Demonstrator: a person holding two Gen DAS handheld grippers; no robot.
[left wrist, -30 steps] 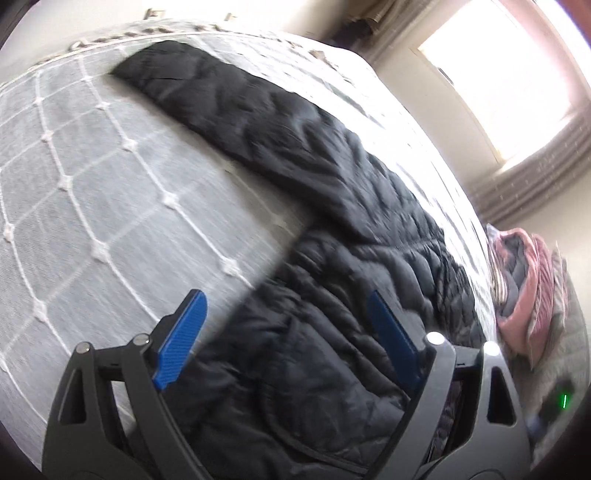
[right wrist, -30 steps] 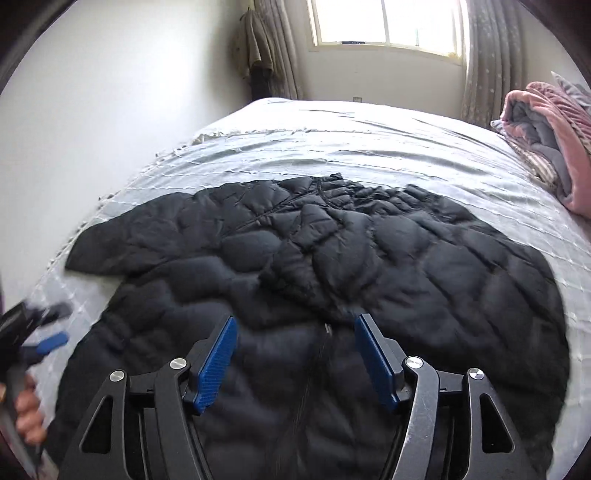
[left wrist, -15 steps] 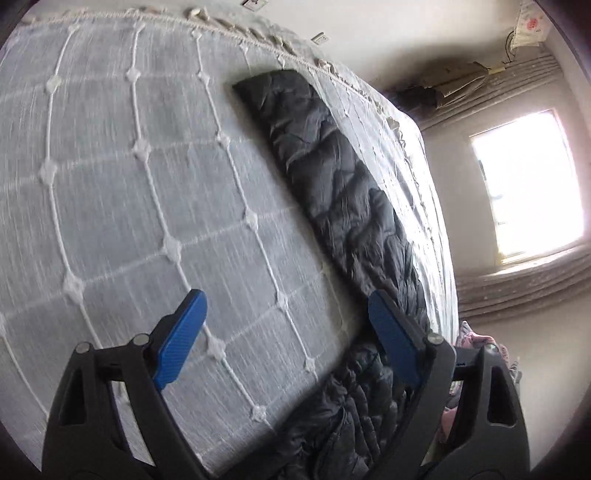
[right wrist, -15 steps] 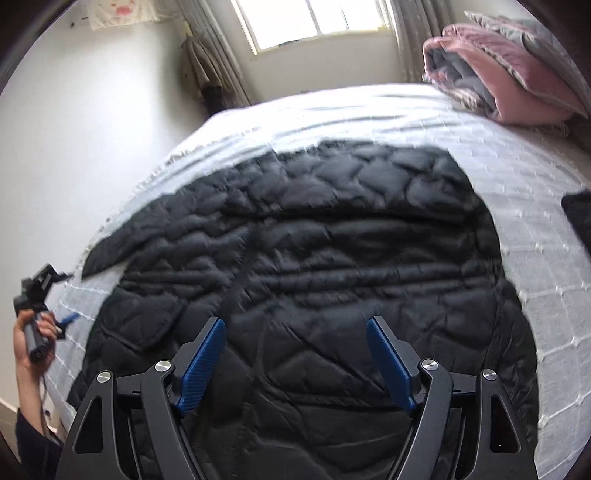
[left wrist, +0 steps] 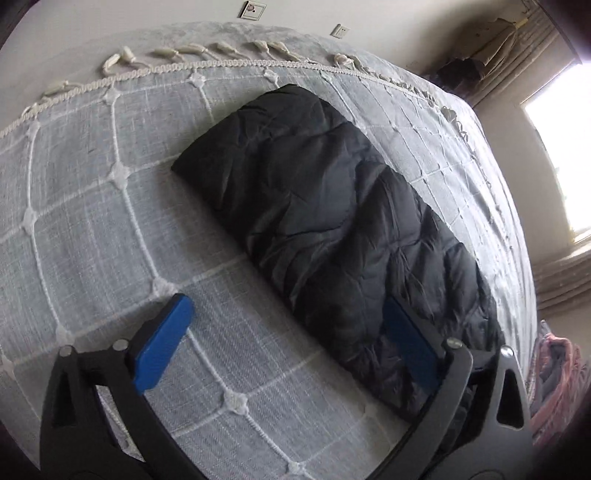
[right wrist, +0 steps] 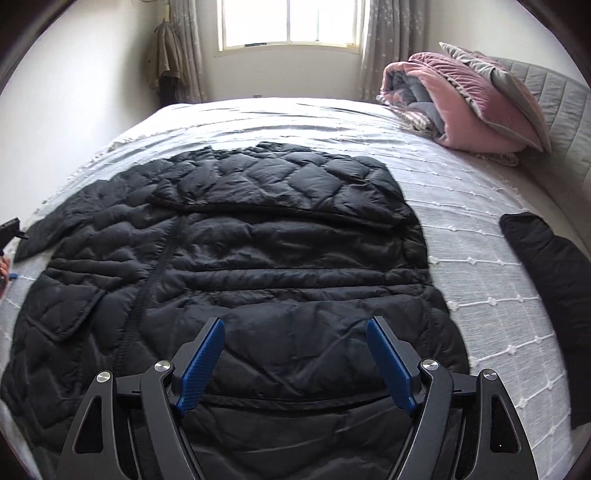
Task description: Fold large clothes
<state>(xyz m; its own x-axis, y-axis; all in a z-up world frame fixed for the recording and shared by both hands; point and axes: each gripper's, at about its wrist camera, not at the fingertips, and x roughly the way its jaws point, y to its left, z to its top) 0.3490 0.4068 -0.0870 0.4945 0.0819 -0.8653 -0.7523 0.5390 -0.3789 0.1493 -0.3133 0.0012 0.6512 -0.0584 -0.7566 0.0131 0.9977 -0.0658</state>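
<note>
A black quilted puffer jacket lies spread flat on the bed, zipper up. One sleeve stretches toward the fringed bed edge, its cuff at the far end. My left gripper is open and empty just above that sleeve, right finger over the fabric, left finger over the bedspread. My right gripper is open and empty over the jacket's lower body. The other sleeve lies out to the right.
The bed has a grey bedspread with a white grid and a tasselled edge. A pink and grey folded quilt with a pillow sits at the bed's head. A window and wall lie beyond.
My left gripper has swung from the jacket body out along the sleeve toward its cuff. My right gripper has shifted right across the jacket's body. Both stayed open.
</note>
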